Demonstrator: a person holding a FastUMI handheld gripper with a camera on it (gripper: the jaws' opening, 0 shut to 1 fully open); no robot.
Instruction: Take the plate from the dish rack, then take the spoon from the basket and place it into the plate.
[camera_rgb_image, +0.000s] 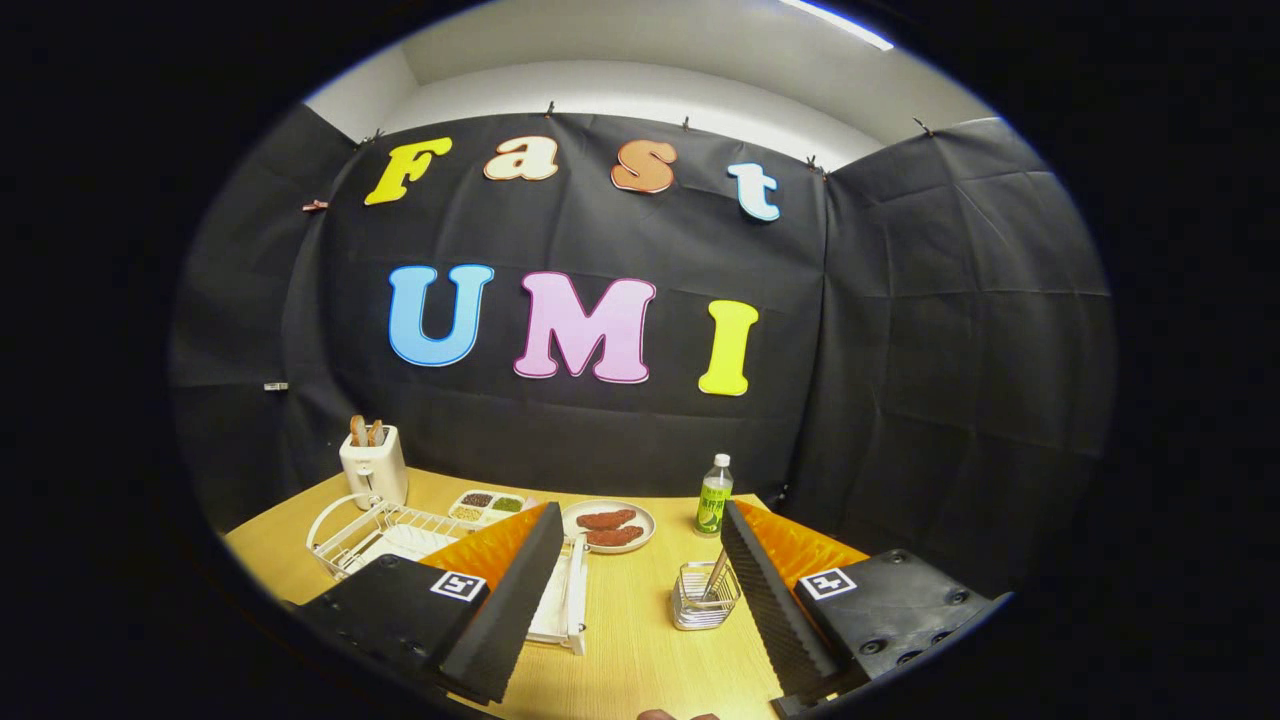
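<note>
The gripper stands wide open above the wooden surface, holding nothing; bare wood shows between its two fingers. The inner faces of the fingers are ridged, and each carries a square printed marker on its flat body.

The white wire dish rack sits to the left, partly hidden behind the left finger. Its curved wire handle and thin bars show clearly, but the white plate lying in it is mostly covered, so its shape is hard to make out. A white flat edge of the rack or its tray peeks out beside the left finger.

Just inside the right finger stands the small basket, a squarish holder of clear or wire sides. The metal spoon leans in it, handle up, its bowl hard to see.

Beyond the fingers lie a round plate with two reddish-brown pieces, a divided white tray with small heaps of food, a white toaster with toast sticking up, and a clear plastic bottle with a green label and white cap.
</note>
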